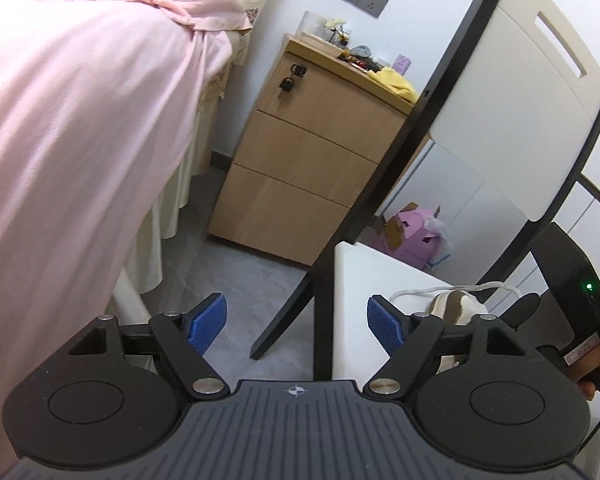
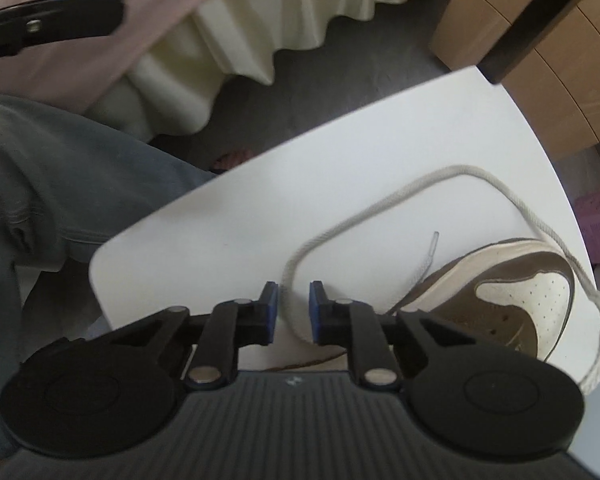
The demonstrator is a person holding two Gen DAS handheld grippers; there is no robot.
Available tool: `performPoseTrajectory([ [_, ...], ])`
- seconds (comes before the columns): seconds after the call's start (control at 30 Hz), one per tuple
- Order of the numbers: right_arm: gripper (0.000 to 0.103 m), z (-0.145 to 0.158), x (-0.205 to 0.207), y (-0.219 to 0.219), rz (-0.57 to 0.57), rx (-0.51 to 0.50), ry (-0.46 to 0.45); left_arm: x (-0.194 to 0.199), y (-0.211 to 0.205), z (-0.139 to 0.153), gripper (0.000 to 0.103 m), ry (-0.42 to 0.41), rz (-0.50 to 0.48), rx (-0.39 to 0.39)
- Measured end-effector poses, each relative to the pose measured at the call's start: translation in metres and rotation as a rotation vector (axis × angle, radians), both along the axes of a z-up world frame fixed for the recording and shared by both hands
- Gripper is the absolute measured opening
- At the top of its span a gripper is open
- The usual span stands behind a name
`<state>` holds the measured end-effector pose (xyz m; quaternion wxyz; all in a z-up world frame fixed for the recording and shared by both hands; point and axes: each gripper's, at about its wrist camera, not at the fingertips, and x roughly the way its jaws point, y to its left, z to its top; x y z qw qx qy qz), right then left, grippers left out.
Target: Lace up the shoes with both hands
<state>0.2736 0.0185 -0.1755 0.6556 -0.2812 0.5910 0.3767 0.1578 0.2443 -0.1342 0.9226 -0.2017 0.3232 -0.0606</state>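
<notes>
A brown and white sneaker (image 2: 500, 300) lies on the white chair seat (image 2: 300, 168), toe pointing right. Its pale lace (image 2: 380, 204) runs in a wide loop over the seat and around the toe; a clear-tipped end (image 2: 434, 240) lies beside the shoe. My right gripper (image 2: 293, 310) hovers low over the seat with its blue pads (image 2: 271, 308) a little apart, and a stretch of the lace passes between them. In the left wrist view the shoe (image 1: 456, 304) peeks out behind my left gripper (image 1: 295, 326), which is wide open, holds nothing, and hangs off the seat's left edge.
A bed with a pink cover (image 1: 79, 120) fills the left. A wooden drawer cabinet (image 1: 300, 168) stands behind the chair's black leg (image 1: 380, 168) and white backrest (image 1: 520, 100). A pink box (image 1: 412, 236) sits on the floor. A trousered leg (image 2: 59, 184) is close on the left.
</notes>
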Motion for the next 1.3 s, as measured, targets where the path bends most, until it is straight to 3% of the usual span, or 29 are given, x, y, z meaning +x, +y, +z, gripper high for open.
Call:
performPoseTrajectory([
  [0.1, 0.002, 0.001, 0.001, -0.006, -0.005, 0.020, 0.010, 0.002, 0.001, 0.000, 0.080, 0.004, 0.004, -0.008],
  [0.23, 0.002, 0.016, 0.003, -0.017, -0.063, 0.108, 0.019, 0.004, -0.004, 0.000, 0.080, 0.006, -0.003, -0.007],
  [0.53, 0.002, 0.137, 0.023, -0.109, -0.339, 0.484, -0.105, 0.014, -0.040, 0.005, 0.081, 0.010, -0.070, 0.030],
  [0.63, 0.002, 0.172, 0.020, -0.157, -0.449, 0.585, -0.181, 0.017, -0.062, 0.008, 0.081, -0.002, -0.120, 0.053],
  [0.83, 0.002, 0.234, 0.010, -0.257, -0.681, 0.771, -0.340, 0.020, -0.097, 0.013, 0.080, -0.022, -0.206, 0.026],
  [0.97, 0.002, 0.234, -0.012, -0.320, -0.860, 0.832, -0.439, 0.018, -0.123, 0.018, 0.080, -0.052, -0.259, 0.027],
  [1.03, 0.002, 0.224, -0.022, -0.349, -0.957, 0.876, -0.445, 0.016, -0.137, 0.021, 0.080, -0.077, -0.293, 0.028],
  [1.17, 0.002, 0.178, -0.039, -0.367, -1.066, 0.972, -0.354, 0.006, -0.165, 0.030, 0.080, -0.146, -0.352, 0.019],
  [1.3, 0.002, 0.130, -0.048, -0.351, -1.114, 1.122, -0.202, -0.004, -0.194, 0.037, 0.080, -0.212, -0.408, 0.022],
])
